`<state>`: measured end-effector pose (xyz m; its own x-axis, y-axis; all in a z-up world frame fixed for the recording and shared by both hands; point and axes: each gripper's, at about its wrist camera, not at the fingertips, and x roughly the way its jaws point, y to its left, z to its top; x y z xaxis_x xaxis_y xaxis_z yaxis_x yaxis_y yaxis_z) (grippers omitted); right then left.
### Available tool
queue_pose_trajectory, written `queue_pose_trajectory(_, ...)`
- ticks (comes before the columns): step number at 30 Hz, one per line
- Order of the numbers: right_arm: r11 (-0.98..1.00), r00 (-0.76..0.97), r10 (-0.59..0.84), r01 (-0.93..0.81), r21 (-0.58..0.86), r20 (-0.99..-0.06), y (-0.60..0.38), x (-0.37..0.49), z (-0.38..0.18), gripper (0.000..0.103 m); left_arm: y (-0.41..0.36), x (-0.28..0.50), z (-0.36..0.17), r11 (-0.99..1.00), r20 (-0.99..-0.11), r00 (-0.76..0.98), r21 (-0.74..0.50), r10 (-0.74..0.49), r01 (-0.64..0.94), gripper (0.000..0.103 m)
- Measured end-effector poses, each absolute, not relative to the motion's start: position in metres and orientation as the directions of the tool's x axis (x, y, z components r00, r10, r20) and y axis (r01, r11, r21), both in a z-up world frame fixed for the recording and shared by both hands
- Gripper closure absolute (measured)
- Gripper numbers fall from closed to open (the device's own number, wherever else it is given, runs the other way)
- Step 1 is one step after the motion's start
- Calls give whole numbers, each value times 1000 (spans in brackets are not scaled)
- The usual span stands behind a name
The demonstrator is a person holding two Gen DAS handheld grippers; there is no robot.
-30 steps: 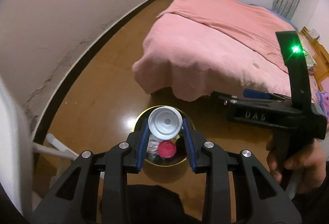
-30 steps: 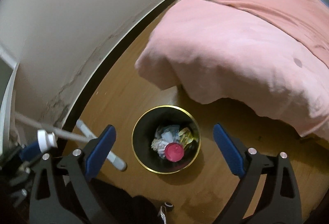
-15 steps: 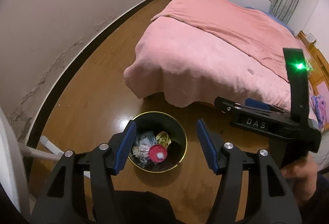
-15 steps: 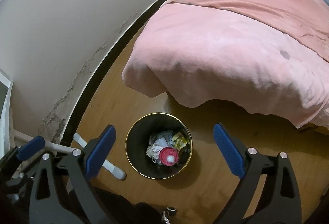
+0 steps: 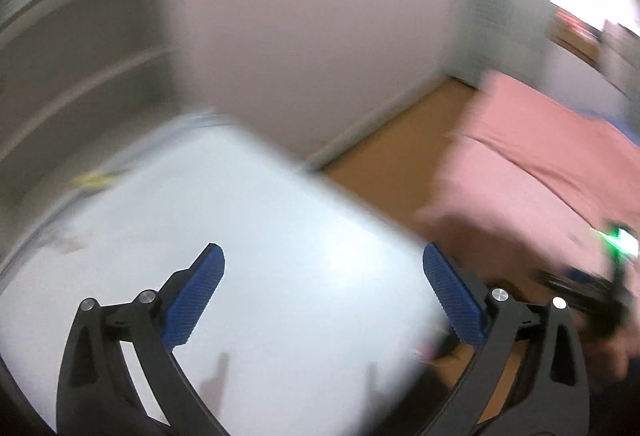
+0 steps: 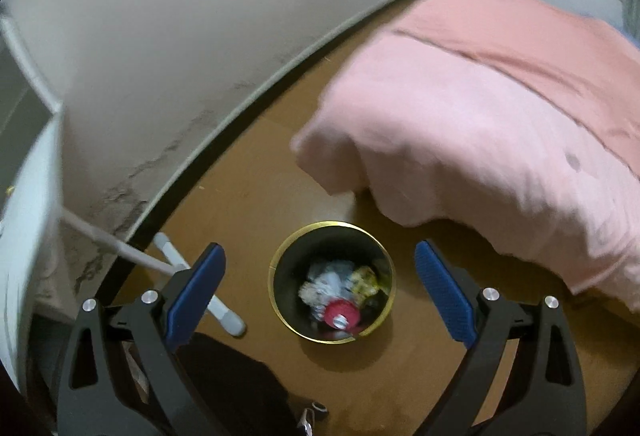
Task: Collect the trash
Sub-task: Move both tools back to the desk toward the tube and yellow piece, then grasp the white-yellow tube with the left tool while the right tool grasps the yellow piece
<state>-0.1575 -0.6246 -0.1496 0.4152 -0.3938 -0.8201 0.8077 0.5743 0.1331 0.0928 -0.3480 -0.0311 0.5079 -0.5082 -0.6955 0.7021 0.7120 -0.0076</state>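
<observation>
One round black bin with gold rim (image 6: 390, 272), standing on brown wooden floor (image 6: 260, 196) beside a pink-covered bed (image 6: 500, 116), is filled with crumpled trash (image 6: 336, 292). Left gripper (image 5: 323, 292), just opened, and right gripper (image 6: 320, 290) are spread wide, empty.

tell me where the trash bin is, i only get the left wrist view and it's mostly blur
Observer: The trash bin stands on the wooden floor, framed by the open right claw, near the corner of the pink bed.
Operator: anything in it
Observer: Crumpled paper, a yellow wrapper and a red-lidded item lie inside.
Operator: right claw carrying something
Observer: No, nothing sits between its pads.
</observation>
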Motion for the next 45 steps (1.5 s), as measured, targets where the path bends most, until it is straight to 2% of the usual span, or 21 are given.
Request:
queue_pose_trajectory(4, 660, 476, -412, 744, 106, -777, -591, -121, -119, 11, -266, 194, -42, 917, -742, 615, 2, -267, 400, 7)
queue_pose_trajectory(6, 702, 514, -403, 705, 104, -757, -574, -99, -103, 11, -232, 239, -52, 966, -772, 604, -48, -198, 255, 7)
queue_pose_trajectory(9, 781, 587, -375, 617, 97, -717, -541, -57, -74, 11, -207, 281, -64, 990, -794, 595, -64, -126, 125, 7)
queue_pose_trajectory(15, 908, 688, -288, 417, 39, -666, -481, 22, -38, 9, -201, 322, -87, 995, -838, 537, -101, -98, 25, 7)
queue_pose_trajectory(18, 946, 711, -222, 322, 28, -667, -456, 60, -34, 9, -208, 328, -93, 998, -838, 543, -63, -64, 22, 9)
queue_pose_trajectory(20, 969, 722, -153, 243, 40, -675, -439, 92, -33, 9, -212, 324, -92, 999, -826, 562, -29, -39, 25, 22)
queue_pose_trajectory(22, 988, 725, -80, 148, 41, -685, -421, 131, -34, 9, -214, 319, -90, 999, -810, 587, 24, -3, 38, 70)
queue_pose_trajectory(23, 992, 720, -58, 118, 39, -691, -413, 145, -37, 9, -212, 316, -89, 998, -807, 590, 21, -20, 62, 83)
queue_pose_trajectory(26, 998, 694, 39, 4, 57, -719, -387, 210, -46, 9, -197, 304, -84, 992, -813, 574, -38, -101, 121, 90)
queue_pose_trajectory(33, 989, 609, 71, -144, -22, -790, -327, 356, -85, 12, -129, 235, -61, 983, -782, 607, -39, -142, 179, 91)
queue_pose_trajectory(36, 991, 565, 54, -134, -28, -823, -322, 397, -107, 23, -89, 218, -66, 986, -791, 597, -43, -131, 160, 91)
queue_pose_trajectory(38, 991, 556, 48, -134, -32, -830, -320, 408, -113, 26, -75, 215, -68, 989, -801, 586, -53, -126, 140, 91)
queue_pose_trajectory(42, 988, 564, 15, -136, -75, -826, -311, 414, -117, 40, -59, 209, -78, 991, -825, 553, -63, -116, 115, 91)
queue_pose_trajectory(43, 988, 566, 7, -133, -83, -824, -309, 413, -117, 50, -54, 205, -77, 991, -828, 547, -72, -122, 112, 91)
queue_pose_trajectory(45, 987, 568, 18, -140, -76, -823, -305, 410, -115, 82, -47, 205, -77, 990, -828, 545, -82, -133, 117, 91)
